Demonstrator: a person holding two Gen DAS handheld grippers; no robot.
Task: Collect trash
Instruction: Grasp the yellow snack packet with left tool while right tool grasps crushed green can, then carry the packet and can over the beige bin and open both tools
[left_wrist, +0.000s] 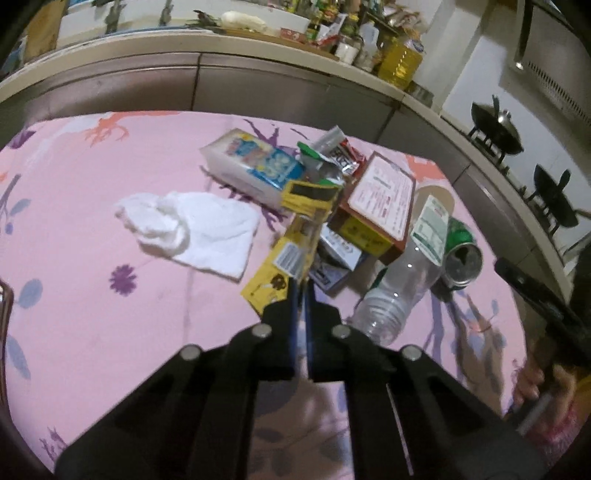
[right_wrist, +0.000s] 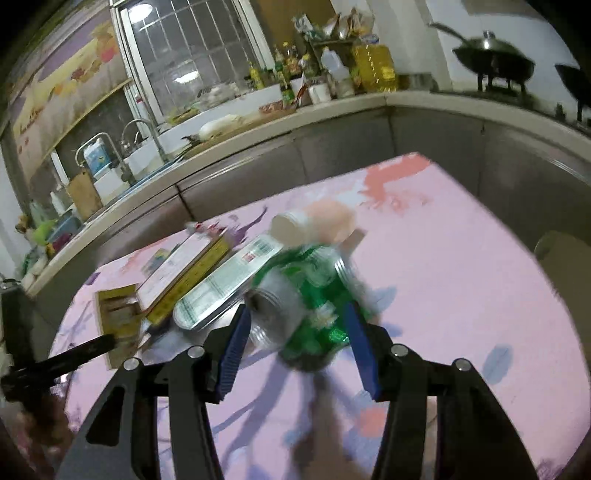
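Note:
A pile of trash lies on the pink flowered tablecloth (left_wrist: 92, 295). My left gripper (left_wrist: 301, 284) is shut on a flattened yellow carton (left_wrist: 291, 240). Around it lie a crumpled white tissue (left_wrist: 192, 229), a tissue pack (left_wrist: 251, 166), a red-brown box (left_wrist: 376, 199), a clear plastic bottle (left_wrist: 402, 288) and a green can (left_wrist: 461, 254). My right gripper (right_wrist: 295, 317) holds the green can (right_wrist: 310, 302) between its blue fingers; the can is blurred. The clear bottle (right_wrist: 225, 291), the red-brown box (right_wrist: 184, 273) and the yellow carton (right_wrist: 118, 314) lie to its left.
A kitchen counter (left_wrist: 258, 48) with bottles, jars and a yellow oil jug (left_wrist: 399, 62) runs behind the table. Woks (left_wrist: 495, 129) stand on a stove at the right. A sink with taps (right_wrist: 140, 147) is at the left in the right wrist view.

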